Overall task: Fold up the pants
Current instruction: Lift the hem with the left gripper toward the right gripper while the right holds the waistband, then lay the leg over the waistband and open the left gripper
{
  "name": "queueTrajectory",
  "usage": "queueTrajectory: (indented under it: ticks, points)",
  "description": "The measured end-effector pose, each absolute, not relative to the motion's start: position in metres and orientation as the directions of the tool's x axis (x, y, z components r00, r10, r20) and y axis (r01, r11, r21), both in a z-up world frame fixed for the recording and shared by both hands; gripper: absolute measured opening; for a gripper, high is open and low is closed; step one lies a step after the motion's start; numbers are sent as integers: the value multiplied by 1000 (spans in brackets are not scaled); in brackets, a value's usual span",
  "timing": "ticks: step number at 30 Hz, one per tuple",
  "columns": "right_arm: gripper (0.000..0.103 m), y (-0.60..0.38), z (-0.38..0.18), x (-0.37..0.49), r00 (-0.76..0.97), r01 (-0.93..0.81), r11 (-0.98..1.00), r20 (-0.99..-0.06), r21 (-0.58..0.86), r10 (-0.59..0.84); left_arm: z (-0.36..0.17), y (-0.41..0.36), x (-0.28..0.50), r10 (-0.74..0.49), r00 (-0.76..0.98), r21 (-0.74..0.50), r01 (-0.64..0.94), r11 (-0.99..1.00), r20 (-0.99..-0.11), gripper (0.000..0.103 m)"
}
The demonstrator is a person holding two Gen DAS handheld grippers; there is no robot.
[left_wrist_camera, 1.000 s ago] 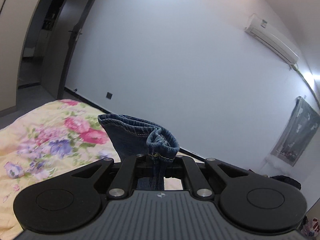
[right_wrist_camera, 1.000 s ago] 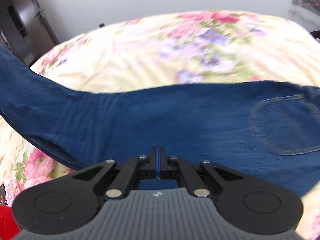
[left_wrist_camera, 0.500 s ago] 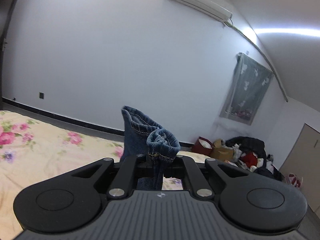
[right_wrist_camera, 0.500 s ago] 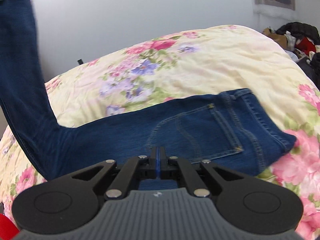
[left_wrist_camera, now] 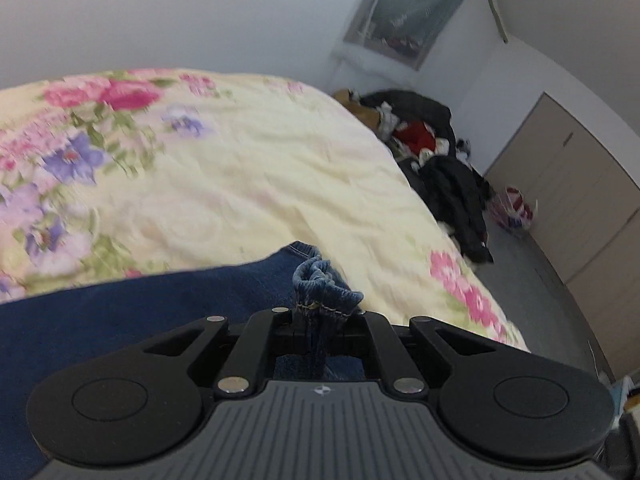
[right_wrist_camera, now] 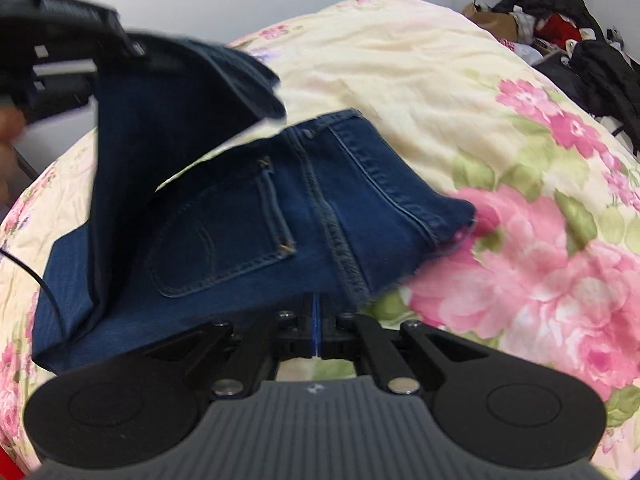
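**Leg hem carried over toward the waistband**

Floral bedding covers the bed (left_wrist_camera: pixel 248 184) that fills both views, with a heap of dark clothes (left_wrist_camera: pixel 440 152) on the floor beyond its far edge; the pants (right_wrist_camera: pixel 256 216) lie on the quilt just ahead of the right gripper (right_wrist_camera: pixel 316 324), back pocket up, waistband at the far end.

Jaws of the left gripper (left_wrist_camera: pixel 316 312) are clenched on the bunched leg hem (left_wrist_camera: pixel 324 284), which pokes out above them — the rest of that leg hangs down and drapes onto the seat. Jaws of the right gripper are pressed together on a thin blue edge; this looks like a pinch at the fold line, though the cloth between them is barely visible.

To do this fold well, I judge the left gripper should lower the hem flush with the waistband, square to the side seams; the right should hold the crease taut until the leg lies flat — releasing early risks a skewed, rumpled layer.
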State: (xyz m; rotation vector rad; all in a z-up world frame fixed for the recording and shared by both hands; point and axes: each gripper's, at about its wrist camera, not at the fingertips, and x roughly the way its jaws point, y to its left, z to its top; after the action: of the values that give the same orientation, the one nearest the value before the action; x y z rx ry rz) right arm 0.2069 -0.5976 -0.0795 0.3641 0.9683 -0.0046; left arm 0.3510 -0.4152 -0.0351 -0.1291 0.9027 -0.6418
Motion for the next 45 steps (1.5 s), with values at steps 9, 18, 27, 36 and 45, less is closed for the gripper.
queueTrajectory:
  ticks: [9,18,27,36,45]
  points:
    - [0,-592,-83,210,551,144,934,-810,326,198,-73,-424,356,-657,173,-494,529,691,-734,45]
    - [11,-590,-64,196,584,174,898,-776,404,236,-35,-406,340,-698,188,-486,593,642,-691,69]
    - [35,-619,-86,207,642,370,616,-671,695,372,-30,-282,352,-490,422,-229,532,815,-763,68]
    - [41,-623,-120,228,702,464,465,-633,754,326,-52,-154,366,-313,503,-123,375,919,-805,68]
    - [8,-593,-57,246,685,424,709,-712,563,155,-79,-85,354,-258,526,-104,304,947,-811,68]
